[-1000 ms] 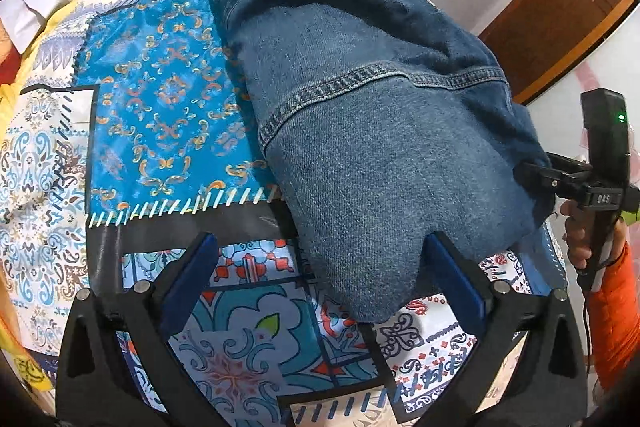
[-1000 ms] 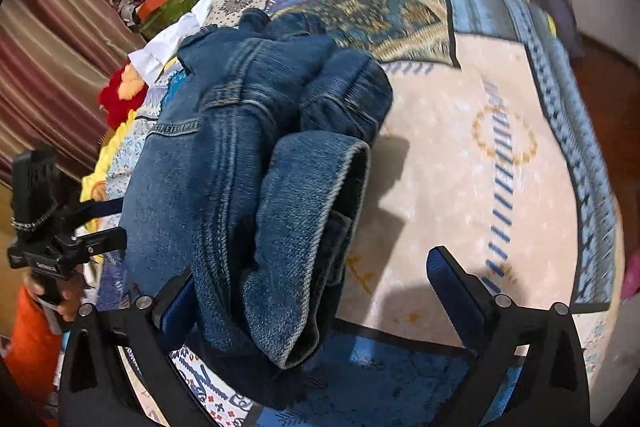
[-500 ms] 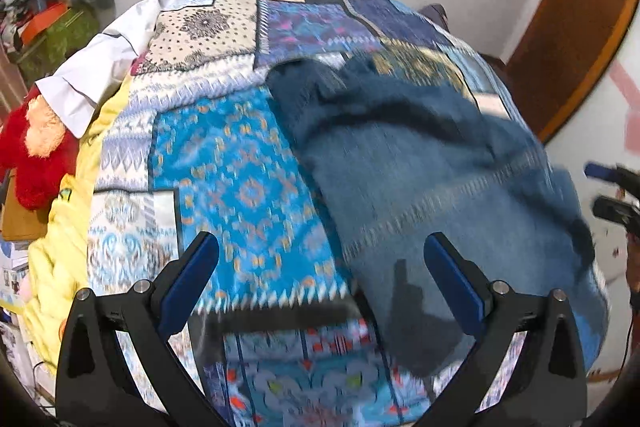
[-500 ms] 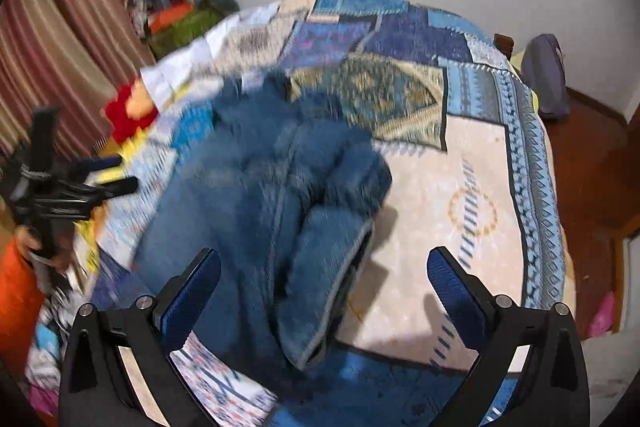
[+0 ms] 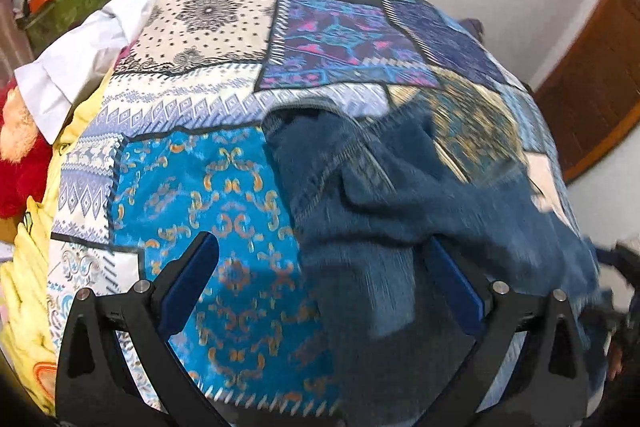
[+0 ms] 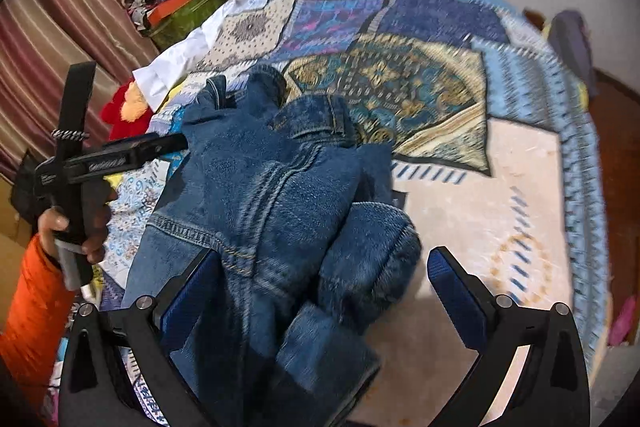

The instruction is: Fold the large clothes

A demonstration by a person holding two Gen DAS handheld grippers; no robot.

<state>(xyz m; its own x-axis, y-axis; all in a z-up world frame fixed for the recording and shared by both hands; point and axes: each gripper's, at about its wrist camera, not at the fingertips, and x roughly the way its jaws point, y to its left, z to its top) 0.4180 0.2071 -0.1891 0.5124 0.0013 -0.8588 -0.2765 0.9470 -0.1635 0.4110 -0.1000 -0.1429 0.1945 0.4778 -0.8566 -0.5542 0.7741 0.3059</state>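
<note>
A folded blue denim jacket (image 5: 400,211) lies on the patchwork bedspread (image 5: 208,195), on the right half of the left wrist view. My left gripper (image 5: 320,279) is open, its right finger over the denim's near edge and its left finger over the turquoise patch, with nothing clamped. In the right wrist view the same jacket (image 6: 272,211) lies bunched with a rolled sleeve (image 6: 368,259) toward me. My right gripper (image 6: 320,291) stands open above its near end. The left gripper (image 6: 120,157) also shows at the left there, held by a hand with an orange sleeve.
A white sheet (image 5: 76,67) and a red plush toy (image 5: 20,163) lie at the bed's left edge. A pile of clothes and a green basket (image 6: 180,11) stand by the striped curtain (image 6: 48,39). A wooden door (image 5: 592,99) is at the right.
Both grippers have drawn back and lifted from the jacket, so more of the bed shows. The jacket lies where it was, left on the bedspread.
</note>
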